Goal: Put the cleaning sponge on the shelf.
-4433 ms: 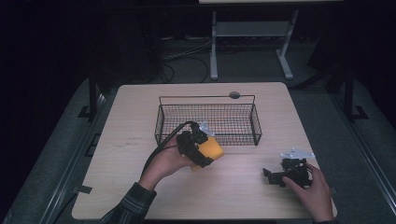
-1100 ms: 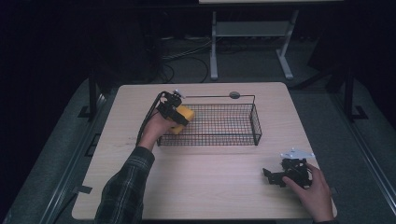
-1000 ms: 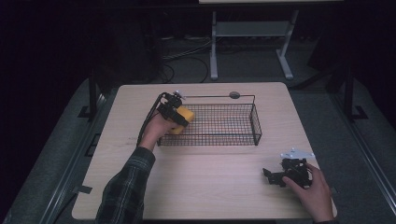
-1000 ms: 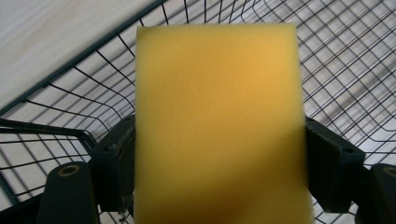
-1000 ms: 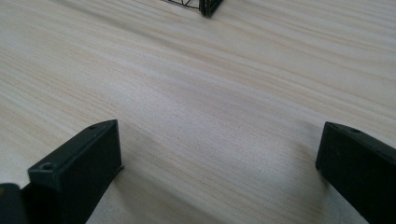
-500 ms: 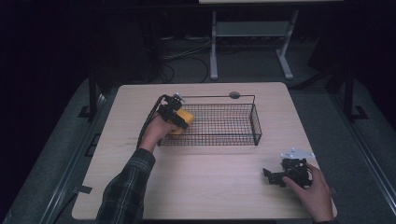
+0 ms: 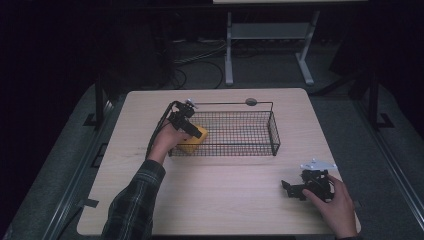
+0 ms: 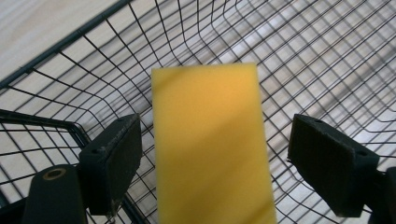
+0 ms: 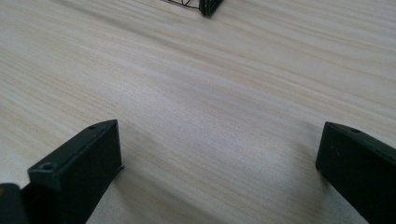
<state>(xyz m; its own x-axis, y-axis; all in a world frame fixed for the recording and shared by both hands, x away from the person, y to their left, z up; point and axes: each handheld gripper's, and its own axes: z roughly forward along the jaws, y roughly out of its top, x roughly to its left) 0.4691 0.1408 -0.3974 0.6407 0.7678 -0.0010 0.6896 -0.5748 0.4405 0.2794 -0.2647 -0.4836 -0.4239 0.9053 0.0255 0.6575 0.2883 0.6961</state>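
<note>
yellow block point(image 8: 210, 144) between left tool point(image 8: 224, 154) jaws, untouched.

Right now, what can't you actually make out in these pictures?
- yellow sponge: its lower end is cut off by the bottom edge of the left gripper view, and whether it rests on the wire basket floor is unclear.
- small dark round thing beyond the basket in the high view: too small to identify.
</note>
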